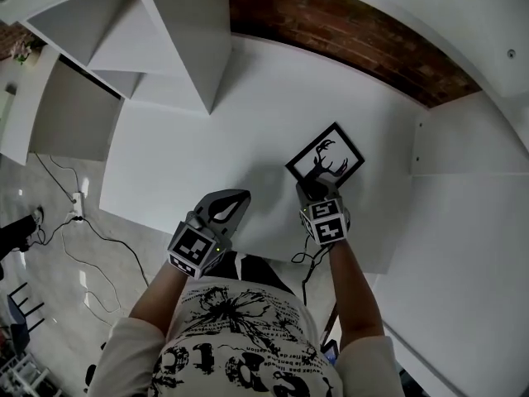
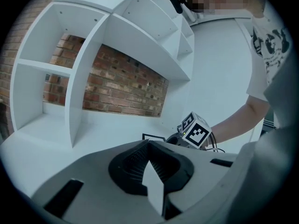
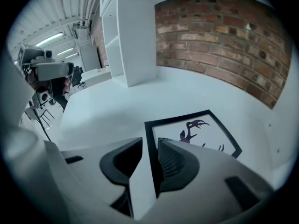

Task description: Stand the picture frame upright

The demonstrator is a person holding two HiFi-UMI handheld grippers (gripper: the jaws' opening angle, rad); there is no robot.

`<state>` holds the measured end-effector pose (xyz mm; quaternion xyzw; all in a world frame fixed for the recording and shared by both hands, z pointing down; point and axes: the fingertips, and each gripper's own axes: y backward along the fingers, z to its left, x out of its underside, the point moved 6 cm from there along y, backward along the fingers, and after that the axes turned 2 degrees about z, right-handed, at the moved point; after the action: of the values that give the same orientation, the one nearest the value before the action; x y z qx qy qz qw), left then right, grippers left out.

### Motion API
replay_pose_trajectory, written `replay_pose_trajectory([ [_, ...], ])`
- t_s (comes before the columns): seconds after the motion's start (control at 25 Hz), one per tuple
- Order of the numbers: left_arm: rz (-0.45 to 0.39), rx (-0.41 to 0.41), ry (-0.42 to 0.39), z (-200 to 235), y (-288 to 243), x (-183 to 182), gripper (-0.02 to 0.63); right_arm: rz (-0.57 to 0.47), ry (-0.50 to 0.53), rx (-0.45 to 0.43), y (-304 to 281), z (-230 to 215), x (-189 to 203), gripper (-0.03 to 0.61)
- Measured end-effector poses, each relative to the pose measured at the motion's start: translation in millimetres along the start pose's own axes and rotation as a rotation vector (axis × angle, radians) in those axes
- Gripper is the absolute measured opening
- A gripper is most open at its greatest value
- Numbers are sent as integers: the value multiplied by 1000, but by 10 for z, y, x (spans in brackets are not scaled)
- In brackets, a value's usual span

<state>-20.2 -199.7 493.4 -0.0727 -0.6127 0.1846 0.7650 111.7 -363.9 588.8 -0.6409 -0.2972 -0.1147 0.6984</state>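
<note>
Left gripper (image 1: pixel 235 199), right gripper (image 1: pixel 318 188); one frame (image 1: pixel 327 159)

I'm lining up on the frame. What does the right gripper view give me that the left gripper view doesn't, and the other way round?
Only the right gripper view: the picture frame lying flat, its deer print, and one edge in the gap between the right gripper's parted jaws. Only the left gripper view: the left gripper with jaws together and empty, the marker cube, the person's forearm. Both: the white table and brick wall; the left view catches just a frame corner.
</note>
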Motion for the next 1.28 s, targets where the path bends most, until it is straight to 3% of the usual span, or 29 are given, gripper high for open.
replay_pose_trajectory([
  [0.32, 14, -95, 53, 42, 90, 58, 12, 65, 97, -7, -165, -17, 46, 107],
  [0.44, 17, -115, 61, 41, 147, 69, 14, 77, 123, 15, -173, -24, 52, 75],
  [1.28, 89, -155, 128, -159, 191, 384, 14, 109, 317, -41, -7, 457, 222, 71],
])
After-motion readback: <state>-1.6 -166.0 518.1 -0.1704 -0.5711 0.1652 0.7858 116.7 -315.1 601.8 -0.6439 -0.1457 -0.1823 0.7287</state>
